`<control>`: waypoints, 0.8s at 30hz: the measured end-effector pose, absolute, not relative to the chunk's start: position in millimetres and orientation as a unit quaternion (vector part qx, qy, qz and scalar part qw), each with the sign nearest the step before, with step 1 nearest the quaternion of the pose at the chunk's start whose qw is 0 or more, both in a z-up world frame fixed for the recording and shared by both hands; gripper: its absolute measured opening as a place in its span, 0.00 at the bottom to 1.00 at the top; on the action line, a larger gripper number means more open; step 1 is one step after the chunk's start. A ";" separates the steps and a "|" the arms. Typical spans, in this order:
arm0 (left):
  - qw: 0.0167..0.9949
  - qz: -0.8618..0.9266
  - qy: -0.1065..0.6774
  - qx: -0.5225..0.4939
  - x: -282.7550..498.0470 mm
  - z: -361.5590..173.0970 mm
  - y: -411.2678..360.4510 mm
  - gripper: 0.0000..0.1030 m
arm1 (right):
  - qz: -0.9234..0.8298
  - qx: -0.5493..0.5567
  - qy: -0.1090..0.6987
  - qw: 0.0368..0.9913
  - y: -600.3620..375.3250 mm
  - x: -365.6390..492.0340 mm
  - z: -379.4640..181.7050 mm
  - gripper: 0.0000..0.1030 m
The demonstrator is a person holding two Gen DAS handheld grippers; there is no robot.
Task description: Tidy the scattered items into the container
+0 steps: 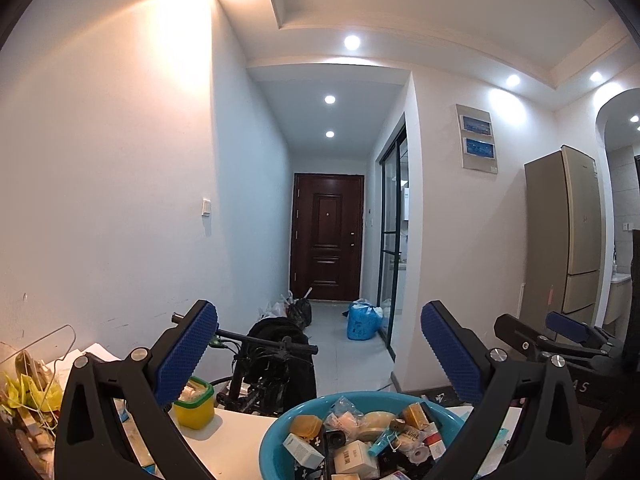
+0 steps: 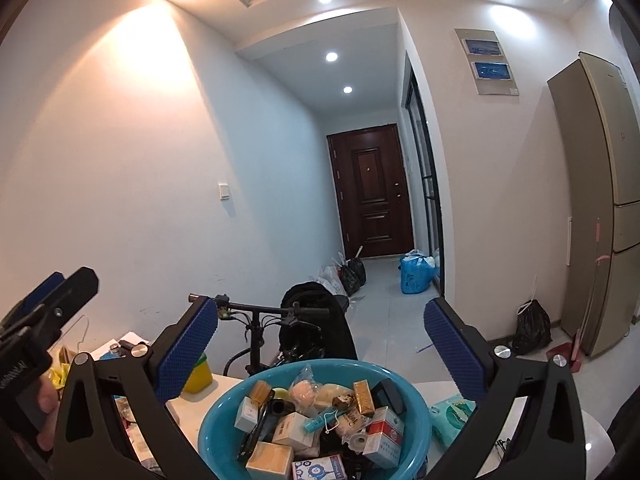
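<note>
A blue basin (image 1: pixel 280 420) (image 2: pixel 212 412) stands on the white table (image 1: pixel 236 440) just below both grippers. It is heaped with small boxes, packets and a tape roll, among them a red and white box (image 2: pixel 384 432). My left gripper (image 1: pixel 320 354) hovers above the basin's far rim, open, with nothing between its blue pads. My right gripper (image 2: pixel 322 350) is held the same way, open and empty. Each shows in the other's view: the right gripper (image 1: pixel 540 328) at the right edge, the left gripper (image 2: pixel 60 288) at the left, with a hand (image 2: pixel 44 400) below it.
A yellow-green tub (image 1: pixel 194 404) (image 2: pixel 198 376) sits left of the basin and a teal tissue pack (image 2: pixel 452 412) to its right. Clutter and a wire hanger (image 1: pixel 48 348) fill the table's left end. A black bike (image 2: pixel 304 320) stands past the table, and a fridge (image 2: pixel 600 200) at the right.
</note>
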State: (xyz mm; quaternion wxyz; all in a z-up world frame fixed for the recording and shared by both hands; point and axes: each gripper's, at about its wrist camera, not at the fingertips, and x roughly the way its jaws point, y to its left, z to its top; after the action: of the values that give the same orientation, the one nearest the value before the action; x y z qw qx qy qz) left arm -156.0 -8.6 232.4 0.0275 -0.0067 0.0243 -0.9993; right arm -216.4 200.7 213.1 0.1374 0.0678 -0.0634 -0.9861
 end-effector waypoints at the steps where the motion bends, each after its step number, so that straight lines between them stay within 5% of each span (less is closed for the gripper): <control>1: 0.027 -0.999 0.025 -0.006 -156.3 232.5 -9.2 1.00 | -0.987 0.069 -0.062 0.128 200.5 -217.5 212.7 1.00; 15: 0.018 -0.999 0.043 0.001 -155.6 231.2 -16.0 1.00 | -0.992 0.092 -0.071 0.040 214.1 -226.8 214.3 1.00; 24: 0.009 -0.999 0.037 -0.010 -147.5 231.6 -9.3 1.00 | -0.975 0.091 -0.134 0.151 231.0 -222.1 215.5 1.00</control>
State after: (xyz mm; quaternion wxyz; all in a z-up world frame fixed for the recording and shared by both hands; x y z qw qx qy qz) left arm -147.5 -9.3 231.6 0.0088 -0.0097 0.0371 -0.9992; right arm -222.1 231.0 215.5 0.1512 0.0914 -0.1342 -0.9751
